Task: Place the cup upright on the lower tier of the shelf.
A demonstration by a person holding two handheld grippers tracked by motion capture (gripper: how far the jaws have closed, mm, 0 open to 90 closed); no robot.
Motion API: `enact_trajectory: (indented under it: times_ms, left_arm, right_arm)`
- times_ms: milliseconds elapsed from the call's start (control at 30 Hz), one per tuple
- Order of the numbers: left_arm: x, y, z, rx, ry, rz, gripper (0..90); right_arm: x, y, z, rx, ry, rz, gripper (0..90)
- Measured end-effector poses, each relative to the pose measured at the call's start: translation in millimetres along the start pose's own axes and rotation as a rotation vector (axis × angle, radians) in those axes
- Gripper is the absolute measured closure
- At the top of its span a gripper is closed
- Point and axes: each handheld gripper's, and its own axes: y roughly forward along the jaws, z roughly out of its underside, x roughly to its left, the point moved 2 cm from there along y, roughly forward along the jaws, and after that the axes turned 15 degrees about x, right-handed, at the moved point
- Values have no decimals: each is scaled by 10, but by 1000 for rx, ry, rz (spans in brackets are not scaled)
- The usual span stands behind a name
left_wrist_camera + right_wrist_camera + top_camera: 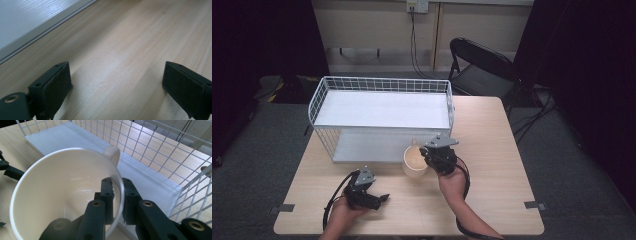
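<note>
Gripping smooth round cream mug (62, 195)

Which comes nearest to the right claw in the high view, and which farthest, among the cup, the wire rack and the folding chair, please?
1. The cup: pinched at its rim by the right claw, just to that claw's left.
2. The wire rack: directly behind the cup, on the table.
3. The folding chair: beyond the table's far edge, on the floor.
</note>
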Motion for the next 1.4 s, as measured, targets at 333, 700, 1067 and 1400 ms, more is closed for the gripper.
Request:
enact_trajectory:
  times_ms: [333, 700, 1067, 1400]
  left_arm:
    - [0, 0, 0, 1, 0, 0, 81]
    - [0, 0, 0, 0, 0, 0, 81]
    - [0, 0, 0, 0, 0, 0, 81]
    - [0, -1, 0, 1, 0, 0, 81]
  right_arm:
    - [6, 66, -51, -8, 5, 28, 816]
    - [-2, 143, -22, -24, 20, 59, 815]
    - [-23, 205, -63, -11, 25, 79, 811]
    - [-32, 272, -95, -14, 40, 92, 811]
